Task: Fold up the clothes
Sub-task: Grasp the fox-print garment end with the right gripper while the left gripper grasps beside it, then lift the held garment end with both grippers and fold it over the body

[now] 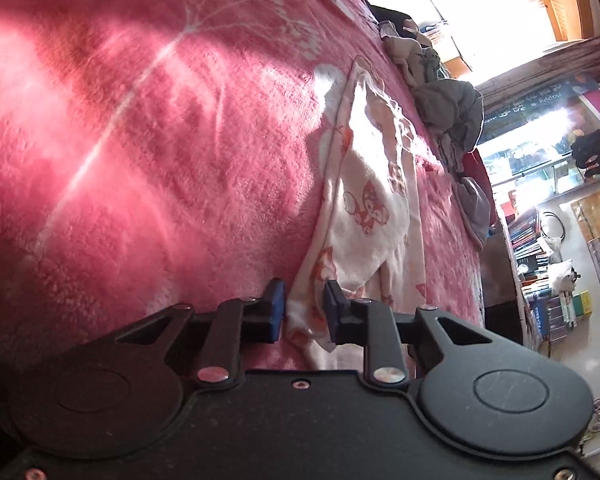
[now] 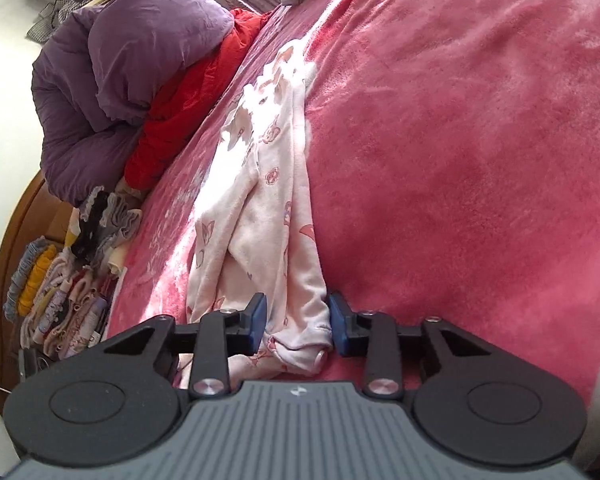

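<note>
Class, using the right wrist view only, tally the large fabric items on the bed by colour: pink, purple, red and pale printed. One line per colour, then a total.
Pink: 1, the fleece blanket
Purple: 1, the padded quilt
Red: 1, the padded cover under the quilt
Pale printed: 1, the garment between the right claw fingers
Total: 4

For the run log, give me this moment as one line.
task: fold clothes | left gripper: open around garment end | right gripper: open around other end | garment: on pink blanket
</note>
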Demonstrator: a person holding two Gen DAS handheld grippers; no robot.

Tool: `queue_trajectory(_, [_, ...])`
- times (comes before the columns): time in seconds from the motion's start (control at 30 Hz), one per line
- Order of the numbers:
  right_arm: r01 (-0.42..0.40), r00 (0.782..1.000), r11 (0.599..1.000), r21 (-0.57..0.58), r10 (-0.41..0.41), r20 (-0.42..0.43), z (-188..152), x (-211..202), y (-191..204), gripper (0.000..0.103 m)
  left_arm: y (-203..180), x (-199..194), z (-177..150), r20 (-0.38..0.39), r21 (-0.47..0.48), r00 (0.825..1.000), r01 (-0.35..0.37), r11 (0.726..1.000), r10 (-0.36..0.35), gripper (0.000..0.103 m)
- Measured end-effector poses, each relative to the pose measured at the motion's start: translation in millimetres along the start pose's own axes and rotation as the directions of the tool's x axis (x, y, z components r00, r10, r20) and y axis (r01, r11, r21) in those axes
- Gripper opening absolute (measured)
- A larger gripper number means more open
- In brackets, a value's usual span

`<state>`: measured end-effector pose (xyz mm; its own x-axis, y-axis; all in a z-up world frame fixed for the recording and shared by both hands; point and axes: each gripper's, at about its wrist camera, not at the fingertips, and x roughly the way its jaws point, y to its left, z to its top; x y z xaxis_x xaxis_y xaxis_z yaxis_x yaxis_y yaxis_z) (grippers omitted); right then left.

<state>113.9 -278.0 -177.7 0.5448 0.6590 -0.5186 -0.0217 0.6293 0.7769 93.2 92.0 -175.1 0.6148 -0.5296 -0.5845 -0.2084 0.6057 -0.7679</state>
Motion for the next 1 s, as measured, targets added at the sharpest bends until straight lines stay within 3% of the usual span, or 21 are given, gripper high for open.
queue_trajectory(0.07, [-0.045, 0.999, 0.997, 0.058, 0.045, -0.010, -2, -2, -5, 0.040, 4, -1, -3, -0.012, -0.054, 1.000, 0.020, 0.998, -0.020, 0.023])
queue_trajectory(0.23, [-0.105, 0.994, 0.978, 0.182, 0.104, 0.014, -4, -3, -17, 0.039, 2, -1, -6, -0.016, -0.066, 1.000, 0.017, 0.998, -0.018, 0.023])
queue_trajectory(0.33, [-0.071, 0.997, 0.982, 0.176, 0.068, 0.026, -6, -1, -15, 0.026, 0, -2, -6, -0.010, -0.053, 1.000, 0.006, 0.999, -0.006, 0.006])
queue_trajectory(0.47, [-0.094, 0.995, 0.979, 0.178, 0.088, 0.044, -6, -4, -17, 0.014, -5, -8, -6, 0.007, -0.012, 1.000, 0.012, 1.000, -0.012, 0.003])
queue_trajectory(0.63, [-0.107, 0.993, 0.981, 0.161, 0.098, 0.060, -6, -17, -18, 0.014, -8, -12, -5, -0.004, 0.031, 1.000, 0.023, 0.999, -0.023, 0.003])
queue_trajectory(0.73, [-0.035, 0.999, 0.997, 0.070, 0.034, 0.013, -5, -13, -13, 0.015, -12, -10, -3, -0.039, 0.123, 0.999, -0.018, 0.992, 0.023, 0.008])
queue_trajectory(0.77, [-0.027, 1.000, 0.999, 0.038, 0.027, 0.008, -5, -16, -9, 0.020, -15, -12, -2, -0.042, 0.163, 0.998, -0.036, 0.986, 0.043, 0.011])
queue_trajectory(0.8, [-0.021, 1.000, 1.000, 0.007, 0.021, 0.006, -5, -19, -4, 0.025, -20, -17, -3, -0.030, 0.206, 0.998, -0.047, 0.978, 0.054, 0.025])
queue_trajectory(0.83, [-0.009, 1.000, 0.999, -0.041, 0.010, 0.011, -6, -27, 1, 0.034, -26, -23, -4, -0.016, 0.262, 0.998, -0.059, 0.963, 0.065, 0.036])
queue_trajectory(0.87, [0.018, 1.000, 0.995, -0.101, -0.015, 0.027, -7, -35, 9, 0.038, -34, -30, -6, 0.011, 0.335, 0.996, -0.083, 0.938, 0.085, 0.053])
queue_trajectory(0.9, [0.055, 0.998, 0.983, -0.175, -0.047, 0.050, -8, -43, 17, 0.040, -42, -37, -9, 0.037, 0.409, 0.994, -0.109, 0.906, 0.102, 0.054])
queue_trajectory(0.97, [0.129, 0.990, 0.933, -0.336, -0.101, 0.102, -13, -55, 33, 0.041, -55, -46, -21, 0.079, 0.574, 0.988, -0.155, 0.804, 0.134, 0.054])
queue_trajectory(1.0, [0.169, 0.983, 0.892, -0.418, -0.125, 0.132, -18, -58, 40, 0.041, -60, -47, -28, 0.096, 0.656, 0.984, -0.175, 0.734, 0.149, 0.054])
